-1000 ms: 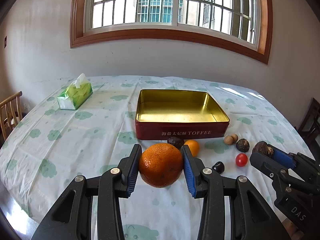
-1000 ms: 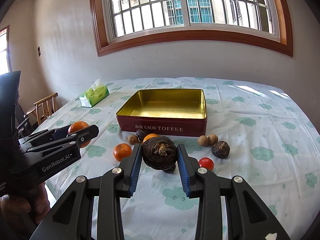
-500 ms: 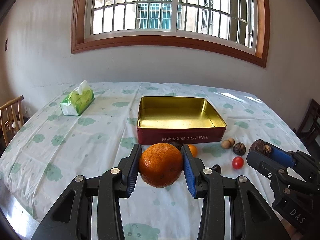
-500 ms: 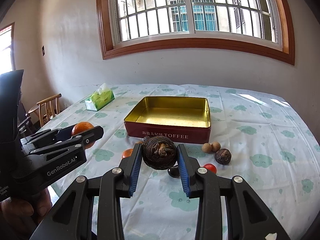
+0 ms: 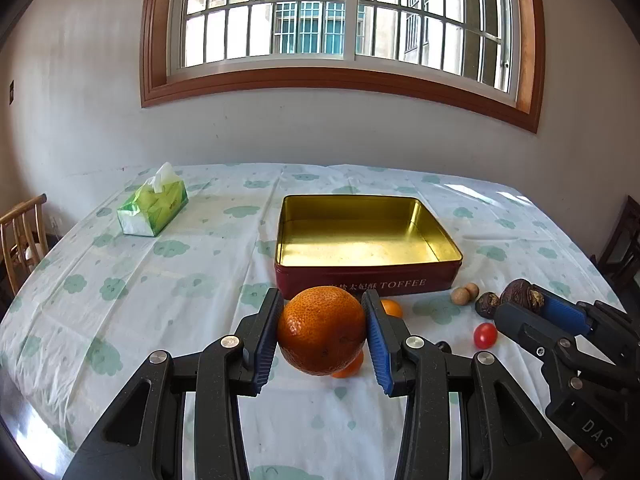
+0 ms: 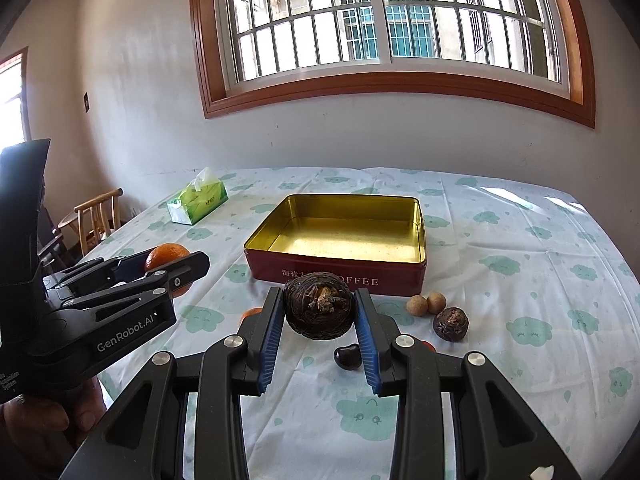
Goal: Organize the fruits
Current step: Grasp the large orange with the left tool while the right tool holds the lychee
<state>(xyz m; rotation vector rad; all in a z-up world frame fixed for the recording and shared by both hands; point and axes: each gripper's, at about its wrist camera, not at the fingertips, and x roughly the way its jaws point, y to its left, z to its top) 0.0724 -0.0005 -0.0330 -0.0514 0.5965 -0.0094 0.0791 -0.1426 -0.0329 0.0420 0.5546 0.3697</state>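
My left gripper [image 5: 322, 322] is shut on a large orange [image 5: 322, 330] and holds it above the table, in front of the red TOFFEE tin [image 5: 366, 236], which stands open with a bare gold inside. My right gripper [image 6: 318, 316] is shut on a dark brown round fruit [image 6: 319, 311], also raised before the tin [image 6: 340, 236]. On the cloth lie small oranges [image 5: 390, 307], two tan round fruits [image 6: 426, 303], a dark brown fruit [image 6: 451, 323], a red cherry tomato [image 5: 485, 335] and a black glossy piece [image 6: 347, 357].
A green tissue box [image 5: 154, 208] sits at the far left of the table. A wooden chair [image 5: 20, 236] stands off the left edge. The wall and window are behind the table. The right gripper shows in the left wrist view [image 5: 560, 328].
Both grippers have risen and drawn back a little with their fruits held; the tin and loose fruits sit lower and farther in both views.
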